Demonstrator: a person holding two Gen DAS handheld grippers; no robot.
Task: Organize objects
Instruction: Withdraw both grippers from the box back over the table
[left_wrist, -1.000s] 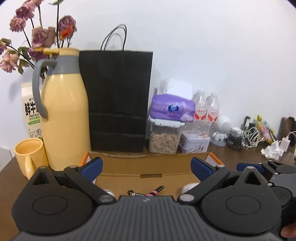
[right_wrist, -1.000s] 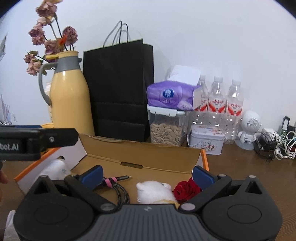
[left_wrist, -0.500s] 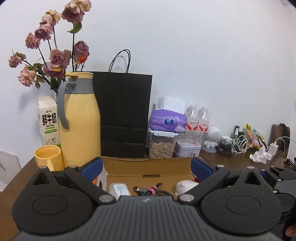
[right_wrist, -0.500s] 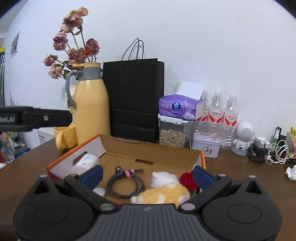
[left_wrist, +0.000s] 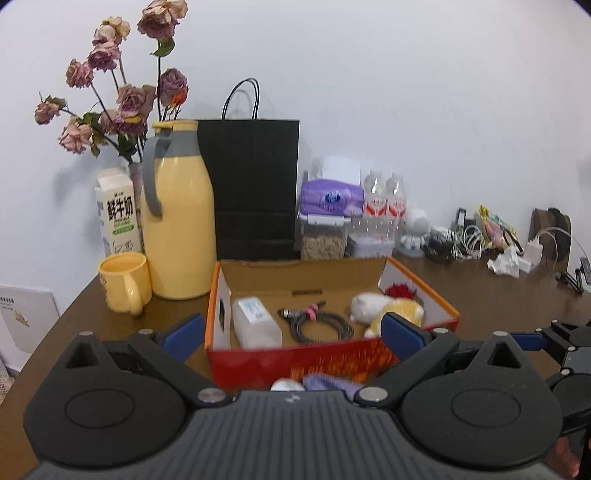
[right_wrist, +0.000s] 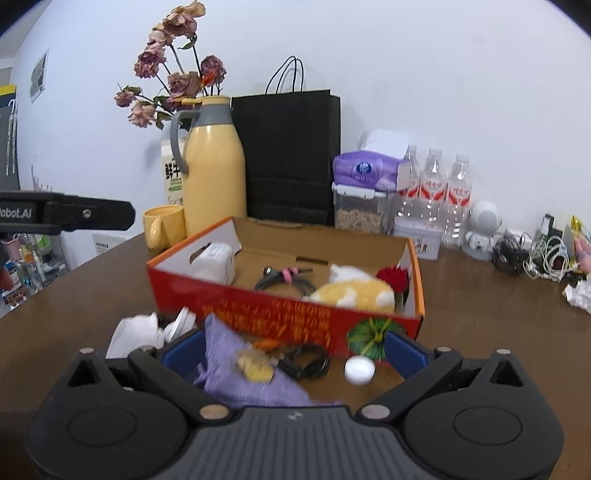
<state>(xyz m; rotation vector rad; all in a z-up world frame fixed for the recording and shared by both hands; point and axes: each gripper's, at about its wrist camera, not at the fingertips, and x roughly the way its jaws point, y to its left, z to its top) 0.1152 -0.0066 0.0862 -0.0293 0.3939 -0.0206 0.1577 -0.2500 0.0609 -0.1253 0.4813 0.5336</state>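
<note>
Hovering near red box (right_wrist: 280, 306): both grippers (left_wrist: 293, 334) (right_wrist: 293, 350) spread wide, empty; loose clutter (right_wrist: 251, 369) at near side awaits boxing.

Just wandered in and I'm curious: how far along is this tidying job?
Partly done. The box already holds a white bottle, a coiled cable, a plush toy and a red flower. Nothing is in hand: the left claw and right claw are both open. Still on the table in front of the box: a purple cloth, a small white ball, a black cord and crumpled tissue.
</note>
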